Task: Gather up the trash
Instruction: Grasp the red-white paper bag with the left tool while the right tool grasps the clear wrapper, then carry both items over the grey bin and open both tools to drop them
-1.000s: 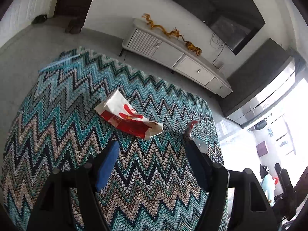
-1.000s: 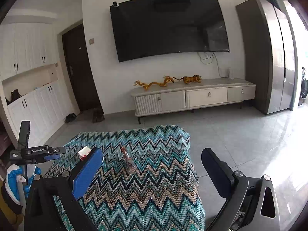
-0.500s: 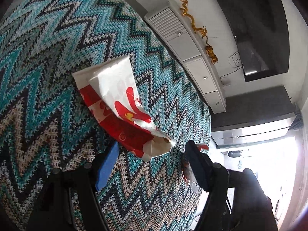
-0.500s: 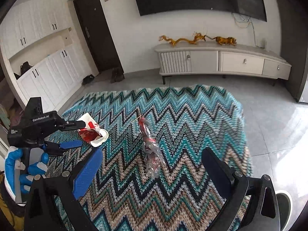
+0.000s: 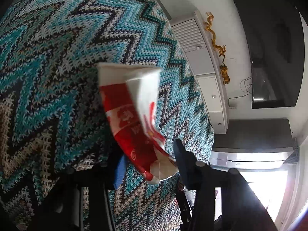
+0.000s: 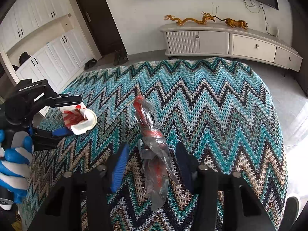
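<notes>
Wrapper [image 6: 152, 154] between closing right claw [image 6: 152, 161] pads, apparently untouched; paper cup [image 5: 134, 119] between closing left claw [image 5: 148, 163] pads.

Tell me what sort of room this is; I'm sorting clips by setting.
Most likely a home living room: a large wall-mounted TV, a low media cabinet topped with golden dragon ornaments, and a zigzag knitted cover over a table or ottoman.

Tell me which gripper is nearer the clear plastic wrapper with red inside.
Right. The right gripper straddles the plastic wrapper, jaws closing with it between them. The left gripper is off at the blanket's edge, closing around the crushed red-and-white paper cup.
</notes>
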A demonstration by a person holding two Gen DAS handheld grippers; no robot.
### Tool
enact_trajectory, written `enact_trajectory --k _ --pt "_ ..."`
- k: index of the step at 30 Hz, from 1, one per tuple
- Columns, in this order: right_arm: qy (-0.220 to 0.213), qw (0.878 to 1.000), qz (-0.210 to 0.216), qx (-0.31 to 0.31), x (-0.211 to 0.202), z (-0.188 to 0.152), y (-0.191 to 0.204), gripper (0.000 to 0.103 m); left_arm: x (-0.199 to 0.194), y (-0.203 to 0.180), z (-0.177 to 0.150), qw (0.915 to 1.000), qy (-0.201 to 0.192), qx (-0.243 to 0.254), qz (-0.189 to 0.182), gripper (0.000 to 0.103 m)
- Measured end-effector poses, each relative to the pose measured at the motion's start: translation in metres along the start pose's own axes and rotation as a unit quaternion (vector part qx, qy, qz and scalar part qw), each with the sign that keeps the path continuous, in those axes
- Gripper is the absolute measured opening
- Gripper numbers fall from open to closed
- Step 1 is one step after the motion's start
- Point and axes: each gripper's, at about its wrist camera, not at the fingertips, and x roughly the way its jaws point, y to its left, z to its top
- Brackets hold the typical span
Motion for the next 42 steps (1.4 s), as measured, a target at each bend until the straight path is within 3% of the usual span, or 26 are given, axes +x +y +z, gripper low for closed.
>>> enact_trajectory --k 3,10,14,17,21,28,42 --pt "0.004 1.000 0.002 0.004 0.001 -0.006 -0.001 0.021 -0.004 0.007 0.002 1.0000 0.002 -0.005 -0.005 0.032" --pt "-0.002 1.000 0.004 0.011 -0.023 -0.028 0.001 0.014 -0.021 0.012 -0.012 0.9993 0.004 0.035 -0.015 0.027" --pt "-0.012 1.000 0.005 0.013 -0.051 -0.044 0.007 0.013 -0.044 0.002 -0.029 0.9948 0.003 0.100 -0.019 0.027" --pt "-0.023 1.000 0.005 0.020 -0.075 -0.056 0.013 0.012 -0.068 -0.009 -0.047 0.9863 -0.006 0.164 -0.014 0.027" --pt "-0.042 0.999 0.002 0.024 -0.110 -0.066 0.021 0.012 -0.104 -0.023 -0.078 0.9670 -0.030 0.253 -0.002 0.027" --pt "-0.074 0.997 -0.008 0.031 -0.165 -0.083 0.037 0.012 -0.157 -0.037 -0.141 0.9220 -0.084 0.377 0.025 0.027" --pt "-0.133 0.990 -0.024 0.028 -0.242 -0.105 0.076 0.012 -0.234 -0.041 -0.236 0.8389 -0.192 0.508 0.036 0.027"
